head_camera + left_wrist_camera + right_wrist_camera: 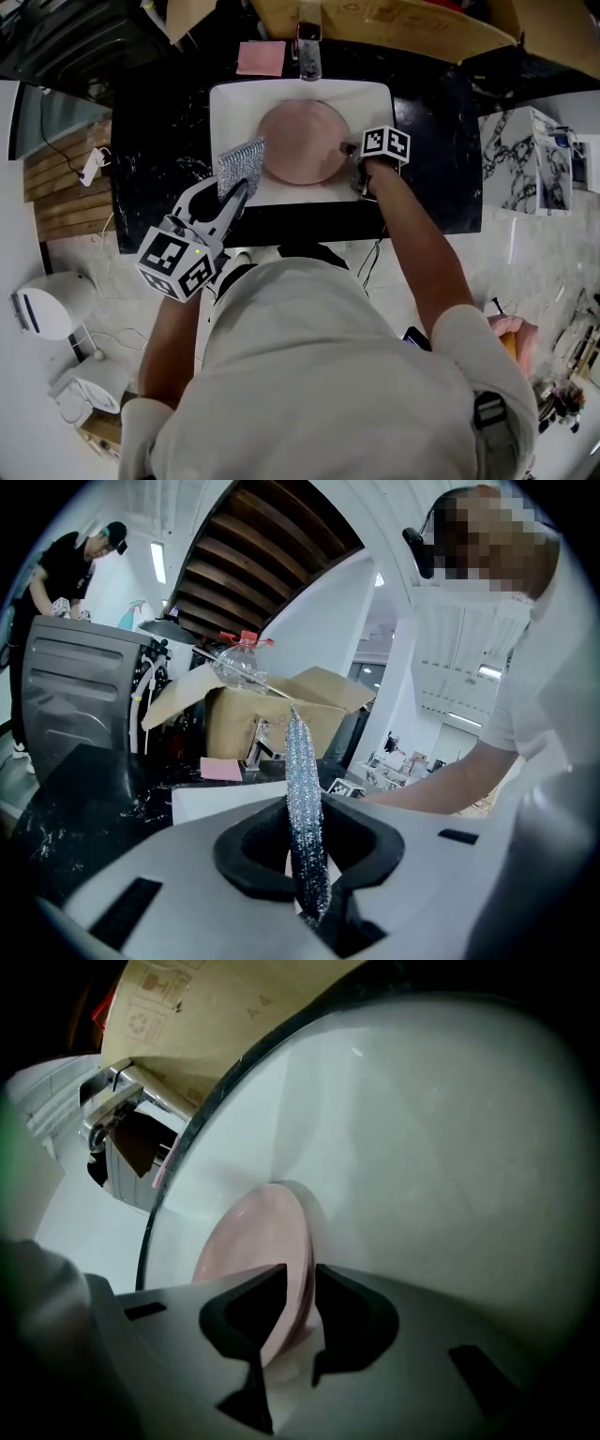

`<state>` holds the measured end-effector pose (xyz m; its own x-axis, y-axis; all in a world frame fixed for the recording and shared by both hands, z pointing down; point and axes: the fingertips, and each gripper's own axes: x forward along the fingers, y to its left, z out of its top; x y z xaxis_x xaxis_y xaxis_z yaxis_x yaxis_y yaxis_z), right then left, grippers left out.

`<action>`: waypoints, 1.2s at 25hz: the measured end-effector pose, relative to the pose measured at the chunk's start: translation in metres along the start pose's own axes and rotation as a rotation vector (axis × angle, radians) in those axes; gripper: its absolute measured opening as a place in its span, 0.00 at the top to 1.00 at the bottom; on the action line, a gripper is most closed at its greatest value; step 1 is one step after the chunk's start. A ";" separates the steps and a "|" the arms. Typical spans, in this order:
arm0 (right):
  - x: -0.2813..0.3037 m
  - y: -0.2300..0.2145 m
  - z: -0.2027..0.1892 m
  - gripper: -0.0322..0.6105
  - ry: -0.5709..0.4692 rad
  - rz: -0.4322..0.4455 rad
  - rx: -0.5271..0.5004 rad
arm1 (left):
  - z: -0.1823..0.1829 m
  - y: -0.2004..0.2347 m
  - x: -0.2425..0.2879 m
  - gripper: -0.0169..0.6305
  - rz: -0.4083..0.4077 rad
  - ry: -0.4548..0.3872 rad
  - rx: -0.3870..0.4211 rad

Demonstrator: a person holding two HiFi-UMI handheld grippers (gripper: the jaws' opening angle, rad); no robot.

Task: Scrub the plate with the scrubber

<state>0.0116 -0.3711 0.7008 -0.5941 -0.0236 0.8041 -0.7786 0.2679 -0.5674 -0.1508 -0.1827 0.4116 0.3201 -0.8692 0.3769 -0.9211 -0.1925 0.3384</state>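
A round pink plate (302, 141) is in the white sink (230, 105). My right gripper (356, 161) is shut on the plate's right rim; in the right gripper view the pink plate (253, 1265) stands edge-on between the jaws of that gripper (298, 1302). My left gripper (225, 202) is shut on a silver sparkly scrubber (241, 165), which is held over the sink's front left corner, just left of the plate. From the left gripper view, the scrubber (305, 817) rises upright out of the gripper (309, 874).
A chrome tap (308, 47) stands behind the sink, with a pink cloth (261, 58) to its left on the black marble counter (159, 131). Cardboard boxes (394, 23) lie behind. A marbled white box (525, 159) sits at the right.
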 end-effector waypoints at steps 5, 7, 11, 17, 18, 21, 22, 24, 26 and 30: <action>0.008 0.000 0.002 0.83 -0.003 0.016 0.049 | -0.002 0.000 0.004 0.87 0.012 0.007 -0.005; 0.009 -0.002 0.003 0.84 -0.005 0.008 0.061 | -0.002 0.000 0.005 0.87 0.016 0.009 -0.006; 0.008 -0.005 0.004 0.89 -0.019 -0.014 0.060 | -0.003 0.002 0.004 0.87 0.021 0.009 -0.007; -0.008 -0.002 0.009 0.90 -0.089 -0.052 0.045 | -0.001 0.003 -0.001 0.87 -0.004 0.004 0.003; -0.013 -0.001 0.011 0.90 -0.106 -0.061 0.036 | 0.001 0.003 -0.003 0.87 -0.012 0.003 0.008; -0.031 0.003 0.017 0.90 -0.164 -0.103 -0.013 | 0.006 0.004 -0.007 0.87 -0.038 -0.002 0.025; -0.037 0.004 0.021 0.90 -0.186 -0.118 -0.037 | 0.007 0.004 -0.008 0.87 -0.045 -0.004 0.029; -0.051 0.008 0.025 0.90 -0.227 -0.150 -0.091 | 0.009 0.004 -0.011 0.87 -0.061 -0.005 0.038; -0.064 0.011 0.028 0.90 -0.266 -0.186 -0.139 | 0.011 0.003 -0.014 0.87 -0.080 -0.005 0.050; -0.090 0.015 0.027 0.90 -0.336 -0.242 -0.193 | 0.011 0.002 -0.021 0.87 -0.109 -0.004 0.066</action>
<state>0.0478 -0.3912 0.6155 -0.4568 -0.4102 0.7894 -0.8702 0.3901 -0.3009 -0.1616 -0.1694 0.3944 0.4180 -0.8433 0.3379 -0.8937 -0.3149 0.3196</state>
